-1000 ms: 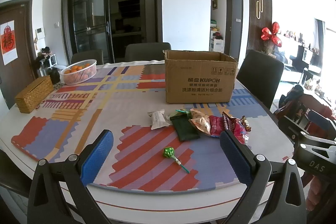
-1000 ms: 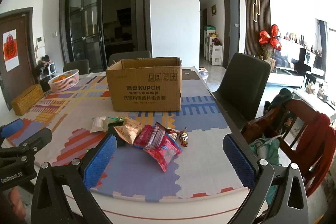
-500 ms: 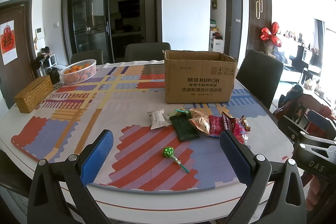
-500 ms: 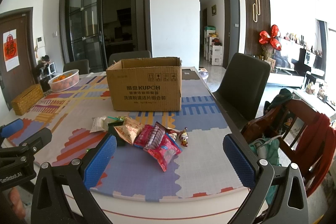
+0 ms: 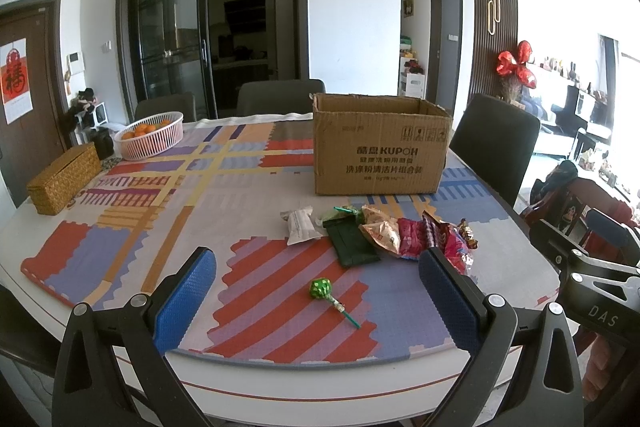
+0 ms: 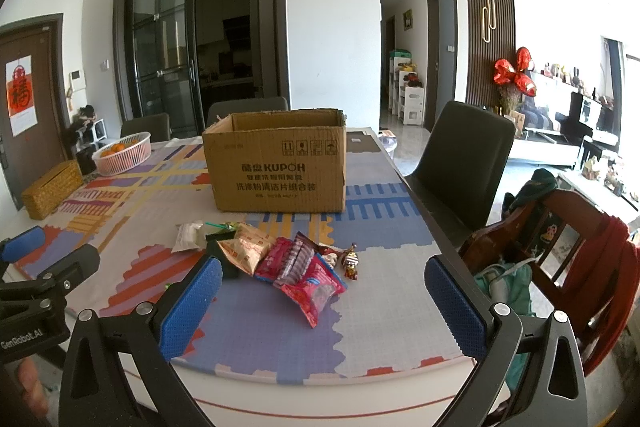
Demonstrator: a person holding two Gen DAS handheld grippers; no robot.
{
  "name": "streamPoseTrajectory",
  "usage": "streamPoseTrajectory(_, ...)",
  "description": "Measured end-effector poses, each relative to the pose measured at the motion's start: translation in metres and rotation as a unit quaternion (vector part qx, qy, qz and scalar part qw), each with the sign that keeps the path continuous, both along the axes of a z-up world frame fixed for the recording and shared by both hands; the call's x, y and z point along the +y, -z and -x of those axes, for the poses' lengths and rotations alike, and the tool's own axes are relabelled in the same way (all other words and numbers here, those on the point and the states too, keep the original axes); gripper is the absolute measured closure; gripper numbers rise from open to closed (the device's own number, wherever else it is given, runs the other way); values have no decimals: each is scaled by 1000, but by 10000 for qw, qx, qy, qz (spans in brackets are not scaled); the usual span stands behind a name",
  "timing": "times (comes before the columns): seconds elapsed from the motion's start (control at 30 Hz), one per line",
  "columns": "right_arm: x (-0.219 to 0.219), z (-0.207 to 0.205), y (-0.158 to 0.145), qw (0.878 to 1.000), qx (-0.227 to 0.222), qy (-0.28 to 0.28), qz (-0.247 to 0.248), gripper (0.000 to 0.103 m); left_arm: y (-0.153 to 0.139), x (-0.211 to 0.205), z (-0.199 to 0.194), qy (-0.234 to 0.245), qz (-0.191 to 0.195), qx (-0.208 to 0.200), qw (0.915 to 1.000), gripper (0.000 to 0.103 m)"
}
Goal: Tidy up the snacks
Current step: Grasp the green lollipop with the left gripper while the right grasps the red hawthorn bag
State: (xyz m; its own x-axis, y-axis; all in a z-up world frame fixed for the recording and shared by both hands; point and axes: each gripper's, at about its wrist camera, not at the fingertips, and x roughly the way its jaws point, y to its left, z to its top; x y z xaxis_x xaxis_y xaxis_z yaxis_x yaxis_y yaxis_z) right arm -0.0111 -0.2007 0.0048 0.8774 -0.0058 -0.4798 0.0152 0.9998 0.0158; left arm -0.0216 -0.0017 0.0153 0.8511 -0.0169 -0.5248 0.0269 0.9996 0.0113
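Nothing has shifted since the earlier frames: both claws hang at the same spot over the near edge of the bench, and the snacks lie exactly as they did.

The left claw (image 5: 318, 301) is spread wide, its blue-padded fingers (image 5: 185, 297) well apart, holding nothing. The right claw (image 6: 324, 305) is equally wide open and empty, its own blue pads (image 6: 191, 305) hovering short of the pile.

The snacks sit in a loose heap on the colourful patchwork mat (image 5: 132, 195) that covers the round white bench (image 5: 320, 393), in front of the open brown cardboard box (image 5: 378, 147) printed with KUPOH. From the left of the heap: a small white wrapped packet (image 5: 302, 225), a flat dark green pouch (image 5: 352, 243) touching it, a crinkled tan and orange snack bag (image 5: 382, 233) overlapping the pouch's edge, then glossy pink and red foil packets (image 6: 306, 273) fanned over one another. A small brown and gold wrapped candy (image 6: 351, 261) lies just beside the red packets on their right. A green-wrapped lollipop with a green stick (image 5: 330, 297) lies alone, nearer the bench edge and apart from the heap, between the left claw's fingers in that view.

At the far left of the bench stand a pink slatted basket of oranges (image 5: 150, 135) and a woven straw box (image 5: 64, 179). Dark chairs (image 5: 494, 147) ring the bench.
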Motion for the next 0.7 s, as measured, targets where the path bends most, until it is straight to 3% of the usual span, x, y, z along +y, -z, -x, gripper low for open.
streamPoseTrajectory(0.23, -1, -2, 4, 9999, 97, -26, -1, 1, 5, -1, -6, 12, 4, 134, 9999, 0)
streamPoseTrajectory(0.7, -7, -42, 33, 9965, 784, -14, -273, 1, 30, 0, -44, 100, 19, 660, 9978, 5)
